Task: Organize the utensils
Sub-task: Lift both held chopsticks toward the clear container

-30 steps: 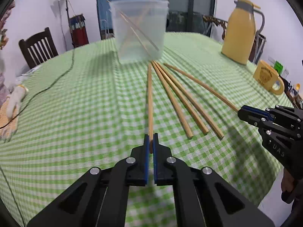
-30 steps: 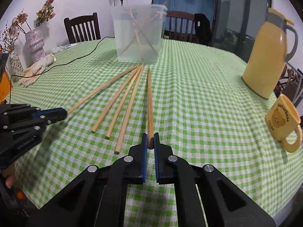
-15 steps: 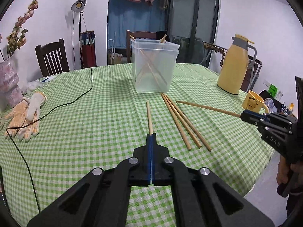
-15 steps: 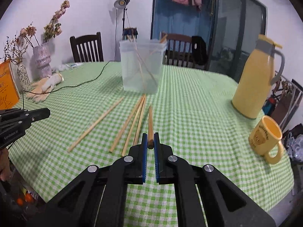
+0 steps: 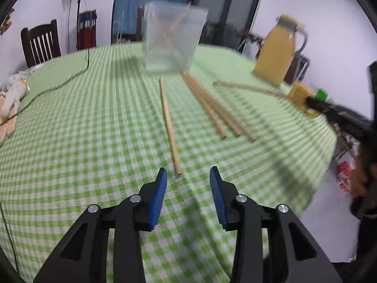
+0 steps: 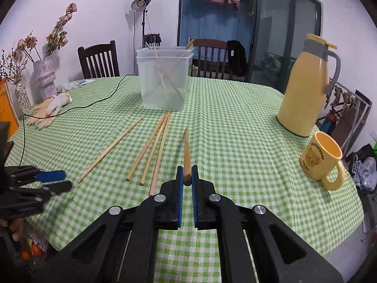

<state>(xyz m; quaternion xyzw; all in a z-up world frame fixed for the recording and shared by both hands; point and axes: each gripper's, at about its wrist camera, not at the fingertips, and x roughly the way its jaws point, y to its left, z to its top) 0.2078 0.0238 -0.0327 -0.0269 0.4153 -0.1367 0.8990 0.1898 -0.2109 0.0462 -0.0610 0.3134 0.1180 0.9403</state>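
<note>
Several wooden chopsticks lie on the green checked table (image 6: 235, 127). A clear plastic bin (image 6: 165, 77) at the back holds a few chopsticks. My right gripper (image 6: 187, 176) is shut on one chopstick (image 6: 186, 151) and holds it above the table, pointing toward the bin. My left gripper (image 5: 188, 181) is open, just behind the near end of a single chopstick (image 5: 168, 122) that lies on the cloth. Three chopsticks (image 5: 214, 108) lie side by side to its right. The left gripper also shows in the right wrist view (image 6: 53, 180), open, at the left edge.
A yellow thermos (image 6: 306, 87) and a yellow mug (image 6: 321, 158) stand at the right. Work gloves (image 6: 49, 109), a black cable (image 6: 94, 103) and a vase with dried flowers (image 6: 44, 77) are at the left. Chairs stand behind the table.
My left gripper has opened and let go of its chopstick, which now lies on the cloth. My right gripper has lifted its chopstick higher off the table.
</note>
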